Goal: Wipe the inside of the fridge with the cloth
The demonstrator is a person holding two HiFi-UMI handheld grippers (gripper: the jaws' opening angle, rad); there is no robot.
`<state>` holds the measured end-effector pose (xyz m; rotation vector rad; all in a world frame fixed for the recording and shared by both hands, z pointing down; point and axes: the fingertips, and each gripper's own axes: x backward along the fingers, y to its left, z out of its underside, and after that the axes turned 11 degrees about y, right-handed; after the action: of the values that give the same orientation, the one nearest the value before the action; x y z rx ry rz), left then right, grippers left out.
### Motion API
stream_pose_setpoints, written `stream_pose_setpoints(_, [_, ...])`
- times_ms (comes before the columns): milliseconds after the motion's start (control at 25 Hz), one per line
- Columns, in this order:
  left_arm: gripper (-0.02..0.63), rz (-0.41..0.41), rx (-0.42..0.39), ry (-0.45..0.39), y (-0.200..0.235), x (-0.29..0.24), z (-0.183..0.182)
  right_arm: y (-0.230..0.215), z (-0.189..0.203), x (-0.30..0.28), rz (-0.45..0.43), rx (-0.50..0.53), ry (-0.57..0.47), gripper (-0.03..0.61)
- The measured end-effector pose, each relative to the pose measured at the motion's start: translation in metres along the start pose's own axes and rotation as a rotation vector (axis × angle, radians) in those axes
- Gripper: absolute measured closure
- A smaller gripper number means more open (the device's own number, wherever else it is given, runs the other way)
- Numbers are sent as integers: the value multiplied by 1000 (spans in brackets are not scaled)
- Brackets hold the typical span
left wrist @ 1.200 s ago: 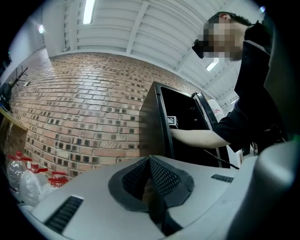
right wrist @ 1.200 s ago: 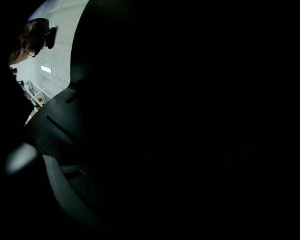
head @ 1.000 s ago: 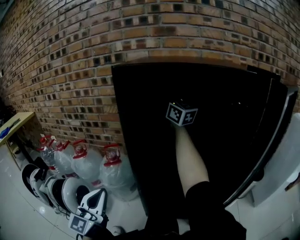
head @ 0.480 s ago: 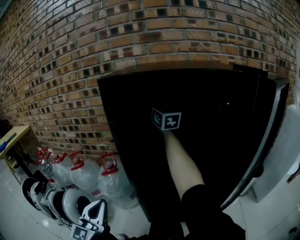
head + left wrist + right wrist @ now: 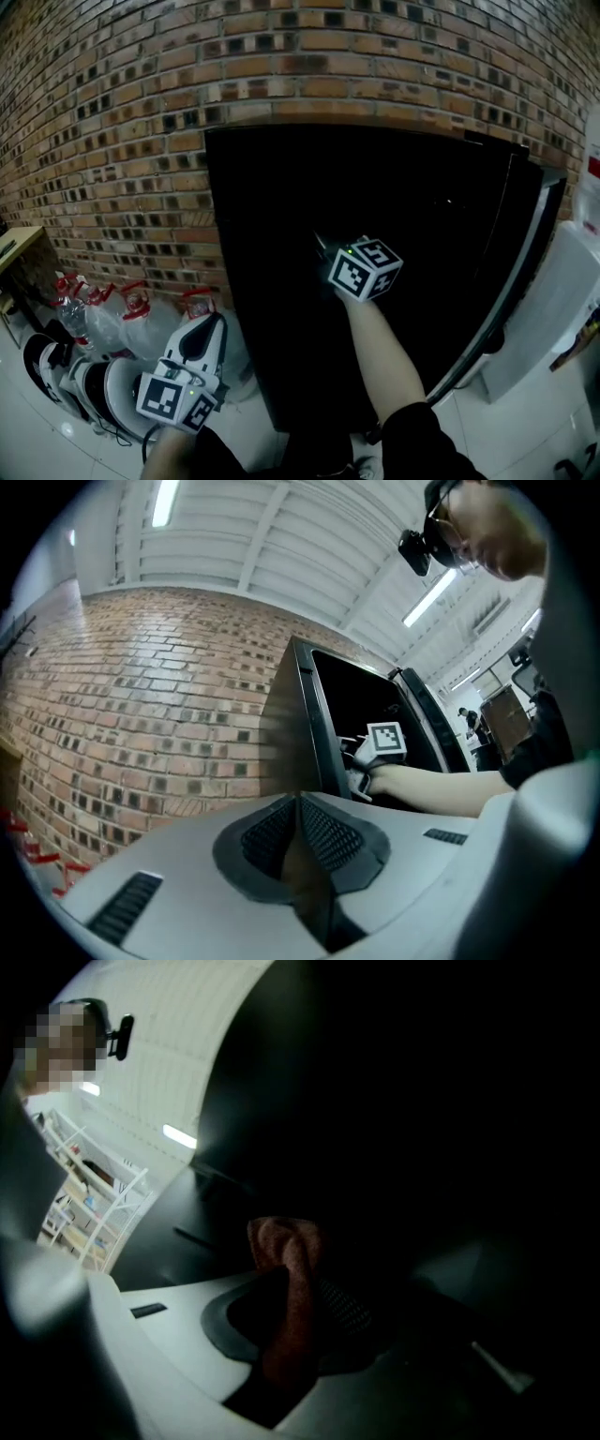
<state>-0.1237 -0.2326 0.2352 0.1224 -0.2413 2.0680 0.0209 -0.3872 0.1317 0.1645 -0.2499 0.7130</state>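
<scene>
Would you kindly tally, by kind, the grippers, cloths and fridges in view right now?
grippers: 2 (left gripper, right gripper)
cloth: 1
fridge: 1
Total: 4

**Reddish-brown cloth [image 5: 279, 1241] and tall black fridge [image 5: 281, 281], its door [image 5: 531, 246] open.**
The cloth, bunched into an upright fold, is pinched in the right gripper's [image 5: 298, 1286] jaws inside the fridge's dark cavity. The door stands at the fridge's right.

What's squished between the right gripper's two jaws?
A reddish cloth, bunched up and poking out past the jaws of the right gripper. The right gripper view shows it.
</scene>
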Motion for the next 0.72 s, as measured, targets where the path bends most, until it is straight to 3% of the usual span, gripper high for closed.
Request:
stream_pose_setpoints(120, [457, 3, 3, 12, -6, -18, -19, 16, -2, 9, -9, 48, 14, 479])
stream_pose_setpoints(240, [456, -4, 1, 34, -9, -17, -20, 29, 1, 8, -56, 36, 1, 479])
stream_pose_setpoints(440, [434, 60, 123, 0, -20, -11, -19, 56, 14, 16, -180, -60, -72, 479])
stream_pose_setpoints(520, [337, 54, 105, 29, -25, -20, -16, 62, 18, 14, -198, -55, -76, 479])
stream_pose_setpoints(720, [321, -58, 37, 40, -28, -45, -22, 66, 22, 5, -211, -25, -65, 479])
